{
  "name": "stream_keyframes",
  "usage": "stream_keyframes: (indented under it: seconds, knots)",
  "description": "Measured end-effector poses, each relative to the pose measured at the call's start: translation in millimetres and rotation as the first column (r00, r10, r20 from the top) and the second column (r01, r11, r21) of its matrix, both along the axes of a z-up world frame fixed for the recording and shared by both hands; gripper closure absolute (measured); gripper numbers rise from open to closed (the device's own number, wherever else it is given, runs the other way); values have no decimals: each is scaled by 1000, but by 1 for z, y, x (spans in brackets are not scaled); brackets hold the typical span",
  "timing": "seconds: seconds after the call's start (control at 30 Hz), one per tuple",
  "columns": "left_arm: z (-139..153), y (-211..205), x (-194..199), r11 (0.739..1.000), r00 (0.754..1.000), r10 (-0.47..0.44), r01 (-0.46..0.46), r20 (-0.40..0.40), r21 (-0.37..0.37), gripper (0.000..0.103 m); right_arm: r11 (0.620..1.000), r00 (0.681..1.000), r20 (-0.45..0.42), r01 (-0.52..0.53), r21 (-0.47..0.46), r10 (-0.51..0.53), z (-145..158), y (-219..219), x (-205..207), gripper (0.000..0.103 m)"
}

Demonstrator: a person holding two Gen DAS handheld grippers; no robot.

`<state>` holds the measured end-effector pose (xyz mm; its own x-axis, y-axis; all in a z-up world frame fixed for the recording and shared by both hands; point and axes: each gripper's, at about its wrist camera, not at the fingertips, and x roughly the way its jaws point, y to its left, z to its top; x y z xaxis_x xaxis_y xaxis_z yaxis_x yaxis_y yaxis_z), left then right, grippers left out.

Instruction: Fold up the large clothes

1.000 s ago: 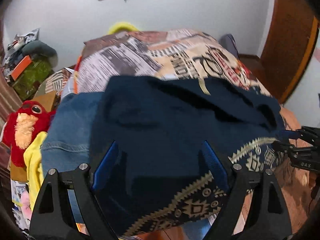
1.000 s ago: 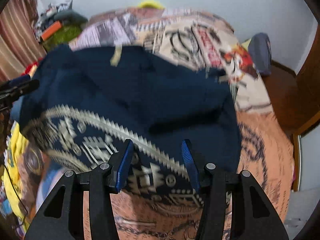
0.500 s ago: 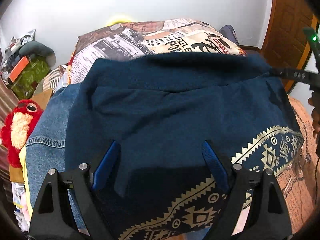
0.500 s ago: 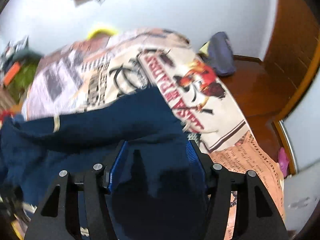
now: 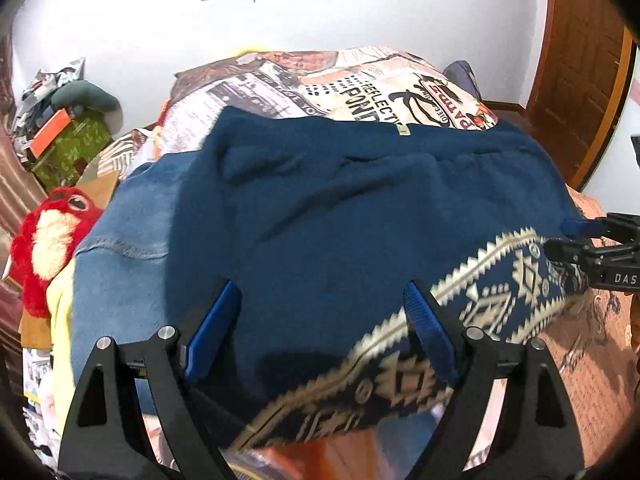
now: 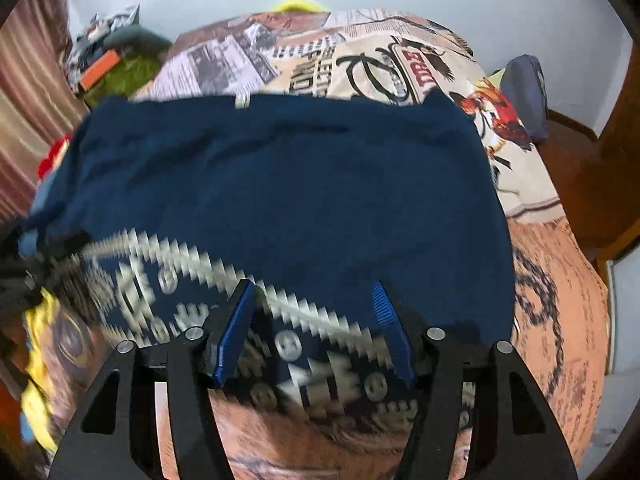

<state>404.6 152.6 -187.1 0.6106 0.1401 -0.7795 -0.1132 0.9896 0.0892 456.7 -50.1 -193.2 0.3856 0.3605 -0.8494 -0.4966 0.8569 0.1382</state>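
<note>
Far left in the left wrist view: one red plush toy (image 5: 52, 240) at the bed's edge, beside one yellow cloth (image 5: 60, 344) hanging down. Next over, one blue denim garment (image 5: 132, 240), partly covered by one navy garment (image 5: 340, 220) with a cream geometric border (border along the near edge, plain navy toward the pillow end). Spread flat across one bed (image 5: 360, 84) with a newspaper-print cover, one small tag showing at the garment's far edge.

Left gripper (image 5: 320, 320) low over the near part of the navy garment, its two blue-padded fingers (image 5: 212, 324) wide apart, nothing between them but cloth underneath; whether touching, cannot tell.

Farther right, right gripper (image 5: 576, 236) at the garment's right edge by the patterned band. In its own view, right gripper (image 6: 316, 316) above the border, two fingers (image 6: 236, 320) also spread, holding nothing. Navy garment (image 6: 280, 184) blurred along the pattern there.

Far right: one dark blue cushion (image 6: 524, 92) just off the bed's corner, one wooden door (image 5: 580, 60) beyond.
</note>
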Motion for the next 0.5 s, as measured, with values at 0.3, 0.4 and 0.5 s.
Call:
stream_keyframes:
  seconds: [0.3,0.4,0.5]
  knots:
    - [-8,47,-66,982,984,177,-178,-10,-59,18,990,987,-110,127,57,-120,-6,-59,-7,31]
    - [-12,76,-91,949,960,281,-278,-6,-150,18,985,980,-99,173,22,-170,-1,-73,-12,31]
    - [-18,94,-108,909,938,348,-336,2,-248,18,983,980,-76,185,18,-183,6,-84,-22,31]
